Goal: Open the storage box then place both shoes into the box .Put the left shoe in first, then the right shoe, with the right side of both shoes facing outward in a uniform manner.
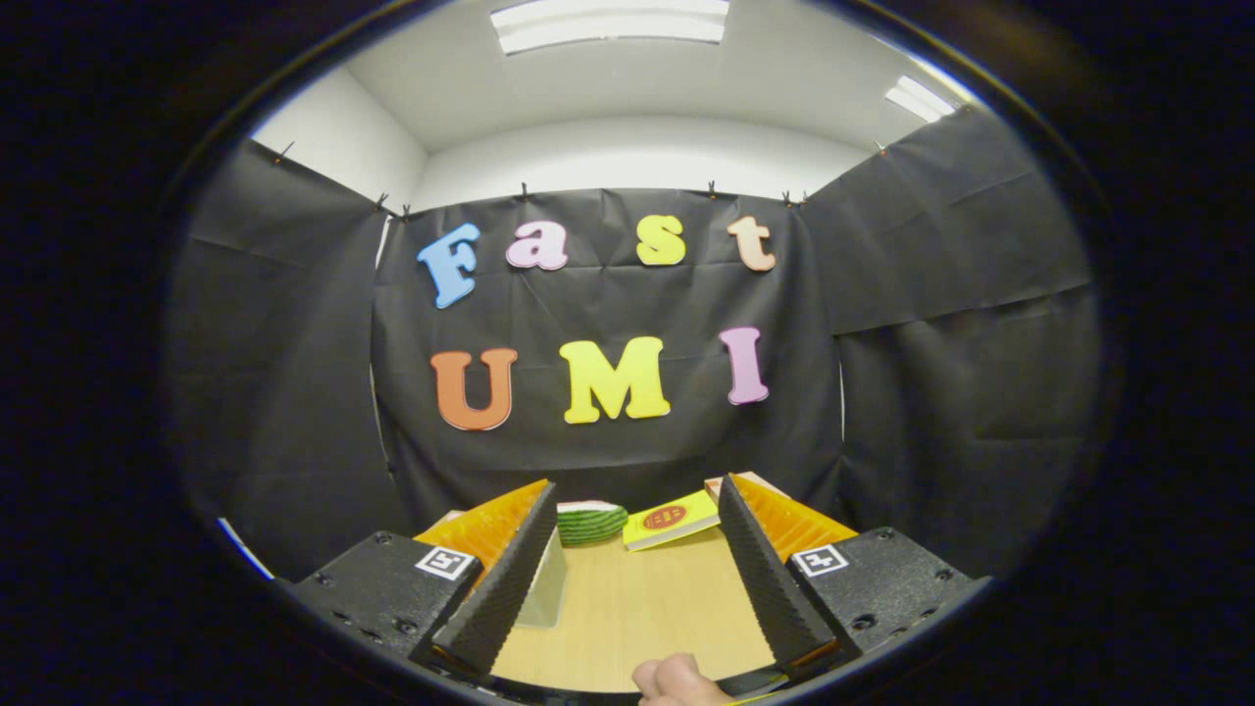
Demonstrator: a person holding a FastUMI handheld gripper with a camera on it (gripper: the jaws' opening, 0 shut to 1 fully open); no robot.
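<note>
Neither the storage box nor the shoes can be made out from here. The gripper (637, 579) is held level above the wooden table (637, 608), fingers spread wide with nothing between them. Far beyond them lie a green striped object (591, 522) and, right of it, a yellow book (672, 520). A fingertip (677, 680) shows nearest.

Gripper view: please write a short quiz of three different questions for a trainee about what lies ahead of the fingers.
1. True or false: the gripper is shut on the green striped object.
2. Which thing lies on the wooden table beyond the fingers, beside the green striped object? A) a yellow booklet B) a cup C) a spoon
3. Fill in: a person's ____ shows at the near edge of the table, between the fingers.

Key: 1 false, the fingers stand apart with nothing between them; 2 A, the yellow booklet; 3 fingertip.
</note>
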